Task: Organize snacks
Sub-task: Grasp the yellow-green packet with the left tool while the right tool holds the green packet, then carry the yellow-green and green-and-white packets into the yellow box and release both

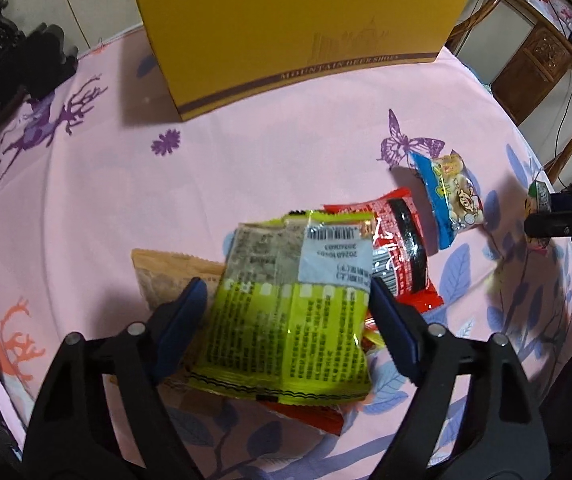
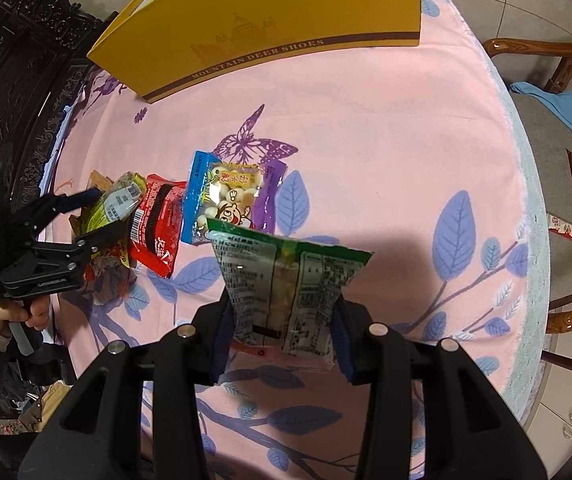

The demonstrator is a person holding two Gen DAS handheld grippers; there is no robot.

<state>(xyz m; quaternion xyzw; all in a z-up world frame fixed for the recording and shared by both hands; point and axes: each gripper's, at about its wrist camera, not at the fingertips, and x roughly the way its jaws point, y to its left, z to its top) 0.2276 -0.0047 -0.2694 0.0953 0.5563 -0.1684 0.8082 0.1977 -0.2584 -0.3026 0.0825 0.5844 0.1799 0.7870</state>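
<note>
- Left wrist view: a tan packet [image 1: 165, 276] lies at the left of the snack pile on the pink patterned counter [image 1: 286, 168], partly under the yellow-green packet [image 1: 286, 312].
- The left claw [image 1: 288, 308] straddles the yellow-green packet, one blue pad at each side edge; whether the pads press on it I cannot tell.
- A red packet [image 1: 398, 240] lies beside and partly beneath it, with a blue packet [image 1: 450, 196] just to its right.
- A yellow shoe box [image 1: 286, 32] stands at the far side of the counter, well apart from the pile.
- Right wrist view: a hand [image 2: 9, 316] holds the left claw's handle at the left edge, over the same pile.
- The blue packet overlaps a purple packet [image 2: 271, 192].
- The right claw [image 2: 281, 320] is clamped on a green-topped packet [image 2: 286, 280], lifted clear of the counter, near the blue one.
- A chair [image 2: 546, 184] at the right carries a blue cloth [image 2: 566, 112] and small wrappers.
</note>
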